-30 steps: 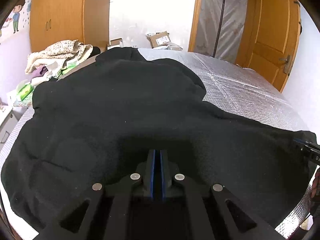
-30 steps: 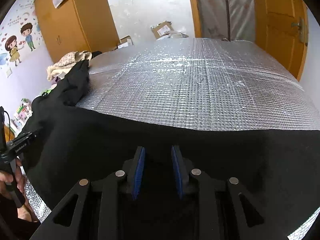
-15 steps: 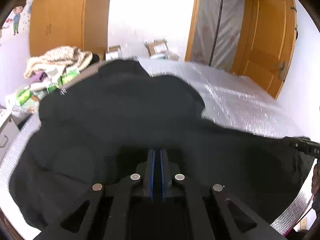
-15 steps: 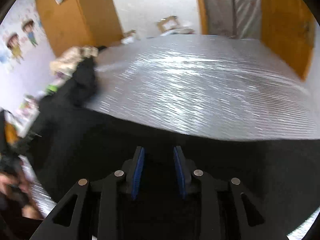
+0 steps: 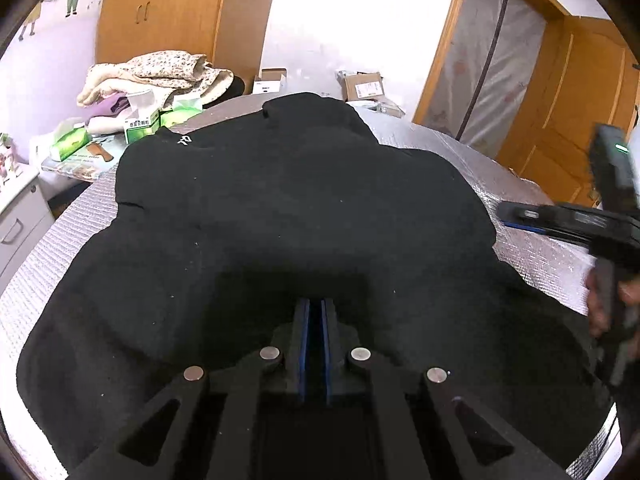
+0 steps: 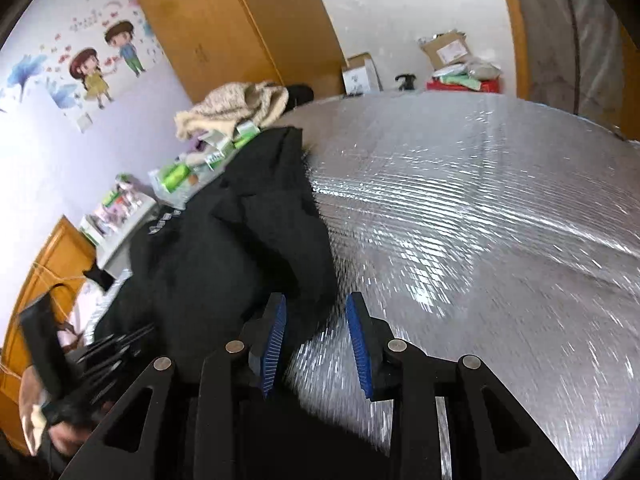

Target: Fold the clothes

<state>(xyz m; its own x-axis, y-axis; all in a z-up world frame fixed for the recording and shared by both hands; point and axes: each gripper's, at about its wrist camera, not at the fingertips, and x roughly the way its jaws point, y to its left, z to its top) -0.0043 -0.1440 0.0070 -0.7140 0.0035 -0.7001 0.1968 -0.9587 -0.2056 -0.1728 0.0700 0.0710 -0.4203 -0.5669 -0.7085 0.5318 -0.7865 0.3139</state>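
The left tool (image 5: pixel 315 312) is nearly closed, pinching the black garment (image 5: pixel 280 208) on the silver-covered bed (image 6: pixel 480 208); the right tool (image 6: pixel 316 312) gapes wide, holding nothing.

My left gripper (image 5: pixel 315 312) points forward and downward, its two blue-padded fingers (image 5: pixel 304 344) standing parallel with only a thin slit between them; black cloth (image 5: pixel 280 200) lies pinched in that slit. My right gripper (image 6: pixel 316 320) also tilts downward, its blue pads (image 6: pixel 274 340) set well apart and clear of any contact. In the left wrist view the right gripper appears at the right edge, blurred, extended level toward the left, with my right hand (image 5: pixel 604 304) wrapped around its handle below. In the right wrist view my left hand (image 6: pixel 44 412) appears at the lower left, blurred, gripping the left unit.
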